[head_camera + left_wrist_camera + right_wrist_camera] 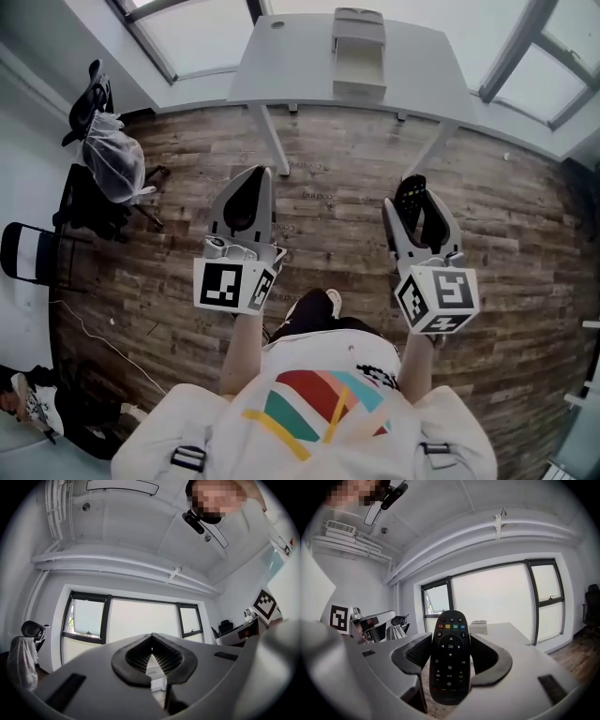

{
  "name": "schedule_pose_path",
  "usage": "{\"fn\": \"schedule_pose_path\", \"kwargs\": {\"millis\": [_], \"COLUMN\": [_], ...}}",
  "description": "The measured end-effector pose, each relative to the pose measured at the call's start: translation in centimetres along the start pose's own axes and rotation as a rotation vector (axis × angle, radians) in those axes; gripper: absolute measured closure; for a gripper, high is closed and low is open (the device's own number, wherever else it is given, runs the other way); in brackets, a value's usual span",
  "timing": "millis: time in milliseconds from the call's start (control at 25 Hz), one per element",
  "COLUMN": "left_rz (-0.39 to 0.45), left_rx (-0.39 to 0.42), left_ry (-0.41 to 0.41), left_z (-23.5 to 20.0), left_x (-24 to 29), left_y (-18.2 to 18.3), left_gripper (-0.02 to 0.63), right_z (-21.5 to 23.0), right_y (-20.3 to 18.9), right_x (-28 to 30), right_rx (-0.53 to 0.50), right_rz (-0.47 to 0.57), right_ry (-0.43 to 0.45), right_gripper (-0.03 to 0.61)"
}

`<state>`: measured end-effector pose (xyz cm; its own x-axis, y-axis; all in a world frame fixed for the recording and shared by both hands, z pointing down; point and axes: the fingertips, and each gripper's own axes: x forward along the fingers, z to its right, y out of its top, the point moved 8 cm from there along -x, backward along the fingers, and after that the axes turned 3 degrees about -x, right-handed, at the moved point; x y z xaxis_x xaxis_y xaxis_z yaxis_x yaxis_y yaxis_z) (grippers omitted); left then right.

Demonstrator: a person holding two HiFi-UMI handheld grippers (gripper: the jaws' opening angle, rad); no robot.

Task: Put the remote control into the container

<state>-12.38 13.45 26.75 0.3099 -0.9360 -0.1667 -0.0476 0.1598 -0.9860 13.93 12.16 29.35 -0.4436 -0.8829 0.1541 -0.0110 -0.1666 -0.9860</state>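
A black remote control with coloured buttons stands upright between the jaws of my right gripper, which is shut on it. In the head view the remote control pokes out of the right gripper over the wooden floor. My left gripper is held level beside it, shut, with nothing between its jaws. The grey container, an open-topped box, sits on the white table ahead; it also shows far off beyond the remote as the container.
An office chair and a bagged item stand at the left by the wall. A folding chair is at the far left. Windows run behind the table. The person's feet are on the wooden floor.
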Motion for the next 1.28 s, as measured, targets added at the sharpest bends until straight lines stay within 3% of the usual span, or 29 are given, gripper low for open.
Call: {"fn": "schedule_pose_path", "kwargs": {"millis": [360,720,1280], "left_rz": [0.012,0.074,0.052], "left_rx": [-0.003,-0.033,-0.067], "left_ry": [0.012,-0.021,-0.053], "left_z": [-3.2,-8.5,-17.5], "left_x": [4.7,15.1,29.0], "left_y": [-1.0,-1.8,-4.0], "left_gripper": [0.606,0.606,0.606], "right_z": [0.4,3.1,6.4], "right_y": [1.1,4.7,7.8], "right_x": [5.9,15.4,29.9], "right_rx": [-0.025,-0.081,-0.077], "right_rz": [0.008,0.035,-0.011], "right_ry": [0.029,0.001,-0.064], "right_gripper": [0.322,0.322,0.322]}}
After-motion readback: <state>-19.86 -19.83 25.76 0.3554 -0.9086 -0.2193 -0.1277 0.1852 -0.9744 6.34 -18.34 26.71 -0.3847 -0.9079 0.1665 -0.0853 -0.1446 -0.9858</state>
